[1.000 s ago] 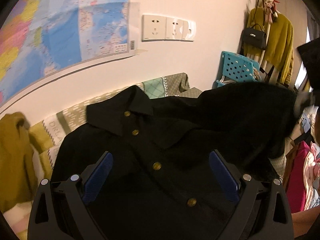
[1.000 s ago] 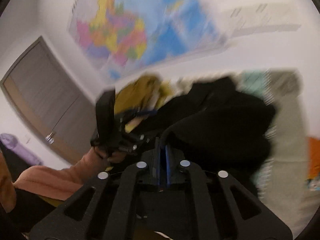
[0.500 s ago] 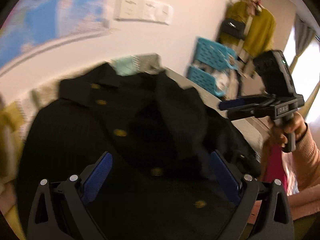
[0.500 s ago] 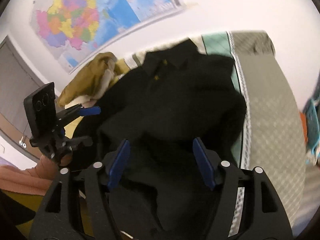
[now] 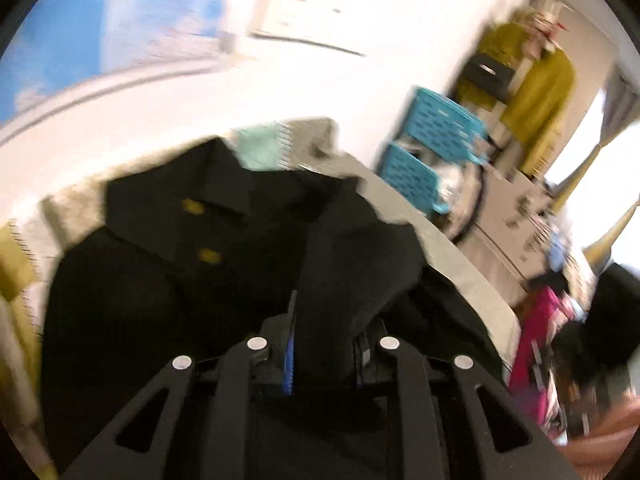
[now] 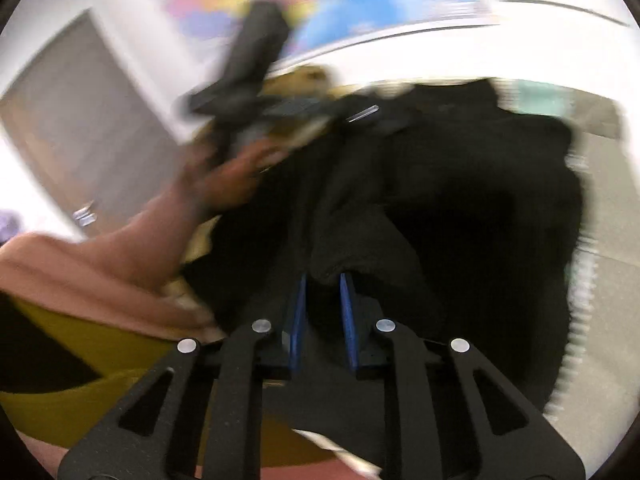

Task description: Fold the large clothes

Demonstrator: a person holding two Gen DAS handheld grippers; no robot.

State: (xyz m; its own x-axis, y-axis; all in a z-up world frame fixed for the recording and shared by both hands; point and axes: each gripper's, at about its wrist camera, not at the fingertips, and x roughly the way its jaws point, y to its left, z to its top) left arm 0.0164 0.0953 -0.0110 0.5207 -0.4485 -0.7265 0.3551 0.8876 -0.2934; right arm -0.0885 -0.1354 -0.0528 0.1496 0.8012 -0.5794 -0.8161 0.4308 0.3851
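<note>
While both wrist views are blurring, reading what is legible. Nearest in left wrist view: left hand-held gripper, jaws having just been closing, now pinching a raised fold of the black jacket between blue pads. Nearest in right wrist view: right hand-held gripper, jaws likewise having just been closing, standing narrow with a bunched ridge of the same jacket sitting between the blue pads; looking clamped on the cloth, though blur is softening the contact line.

Lying spread on the surface, collar pointing toward the wall, two brass buttons showing down the front, one side folded over the middle. Surface wearing a patterned grey-green cover.

Showing left of the jacket in right wrist view: a hand with a pinkish sleeve, gripping the other gripper's black body. Mustard garment bunching just beyond it.

Further back: turquoise crates stacking beside the surface, a mustard top and dark bag hanging on a rack, pink clothing at right. Farthest: wall map, socket plate, grey door.
</note>
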